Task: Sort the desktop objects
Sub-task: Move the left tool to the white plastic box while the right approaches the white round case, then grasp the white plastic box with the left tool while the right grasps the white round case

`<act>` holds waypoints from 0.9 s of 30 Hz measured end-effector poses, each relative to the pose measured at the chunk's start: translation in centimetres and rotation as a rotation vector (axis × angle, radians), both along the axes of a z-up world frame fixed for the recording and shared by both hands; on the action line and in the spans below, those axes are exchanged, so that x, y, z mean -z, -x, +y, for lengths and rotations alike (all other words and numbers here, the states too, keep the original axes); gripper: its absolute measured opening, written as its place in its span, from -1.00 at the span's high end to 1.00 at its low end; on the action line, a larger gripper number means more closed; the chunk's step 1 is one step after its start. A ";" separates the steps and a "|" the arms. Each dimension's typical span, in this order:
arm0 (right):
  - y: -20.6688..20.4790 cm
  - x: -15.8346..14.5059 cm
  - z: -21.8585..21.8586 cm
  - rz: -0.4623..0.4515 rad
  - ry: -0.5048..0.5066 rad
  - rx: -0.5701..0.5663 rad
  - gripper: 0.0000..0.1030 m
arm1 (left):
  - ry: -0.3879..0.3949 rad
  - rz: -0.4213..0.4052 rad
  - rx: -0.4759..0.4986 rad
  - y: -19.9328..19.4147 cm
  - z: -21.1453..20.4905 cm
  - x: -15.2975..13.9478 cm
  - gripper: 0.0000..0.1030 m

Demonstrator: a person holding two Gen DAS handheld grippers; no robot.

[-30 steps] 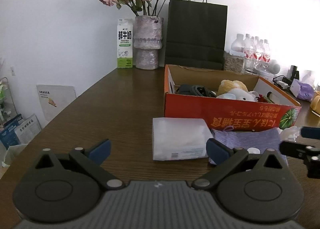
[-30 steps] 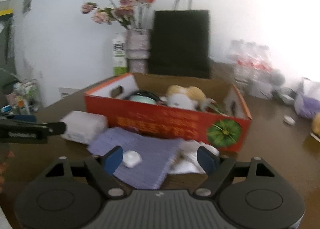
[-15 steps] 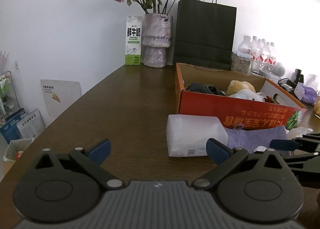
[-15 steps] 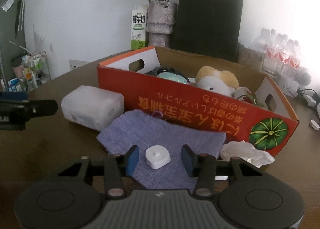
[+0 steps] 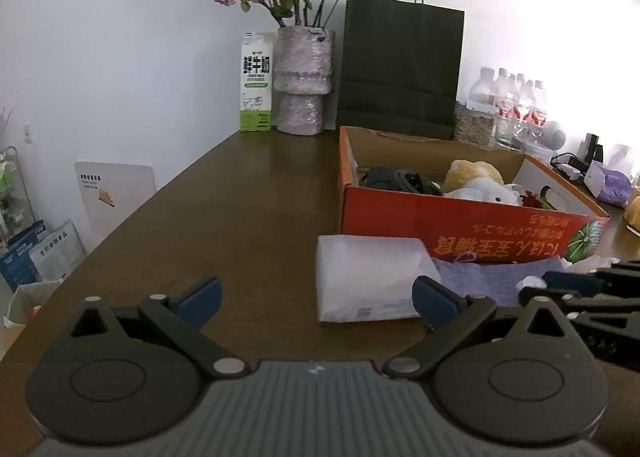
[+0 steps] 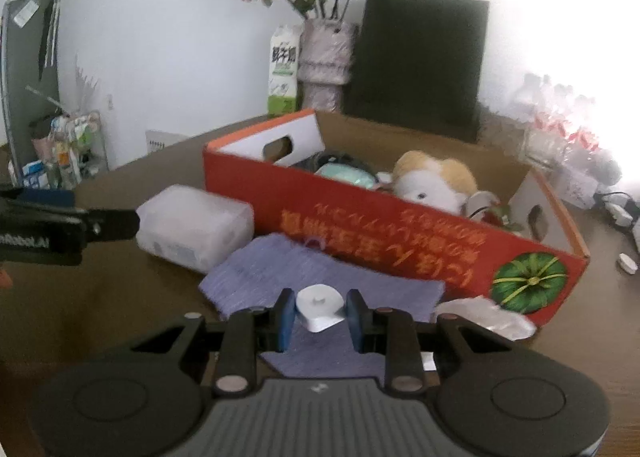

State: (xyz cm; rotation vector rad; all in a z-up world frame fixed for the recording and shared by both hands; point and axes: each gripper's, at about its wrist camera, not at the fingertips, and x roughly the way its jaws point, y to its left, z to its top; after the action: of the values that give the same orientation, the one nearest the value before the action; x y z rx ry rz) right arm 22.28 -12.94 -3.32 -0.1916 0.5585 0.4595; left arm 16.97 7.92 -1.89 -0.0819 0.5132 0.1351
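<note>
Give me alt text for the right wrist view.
The right gripper is shut on a small white case above a purple cloth. Behind stands an open red box holding a plush toy; a white pack lies left.

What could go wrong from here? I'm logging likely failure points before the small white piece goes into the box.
The right claw pinches the small white object only at its edges, so it may slip or pop out. The purple cloth beneath could snag and lift with it. The red box has a tall near wall; a low carry might knock the object loose.
</note>
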 end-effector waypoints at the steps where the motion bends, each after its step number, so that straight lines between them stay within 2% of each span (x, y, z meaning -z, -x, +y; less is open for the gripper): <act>1: -0.1 -0.2 -0.4 -0.004 -0.004 0.009 0.49 | -0.002 0.002 0.005 -0.2 -0.3 -0.1 -1.00; 13: -0.9 -2.3 -6.9 -0.052 -0.065 0.122 0.49 | -0.026 0.051 0.020 -3.8 -3.3 0.1 -1.00; 22: -3.1 -1.1 -9.3 -0.025 -0.103 0.165 0.49 | -0.068 0.114 -0.010 -6.8 -4.3 1.4 -1.00; 27: -3.9 0.0 -9.7 -0.002 -0.124 0.165 0.49 | -0.037 0.142 -0.042 -7.9 -3.7 2.3 -1.00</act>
State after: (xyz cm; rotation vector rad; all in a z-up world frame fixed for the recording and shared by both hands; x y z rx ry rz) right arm 26.13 -22.69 -3.27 -0.0265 0.5374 0.3325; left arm 24.84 4.25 -4.23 -0.0473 0.6505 0.1927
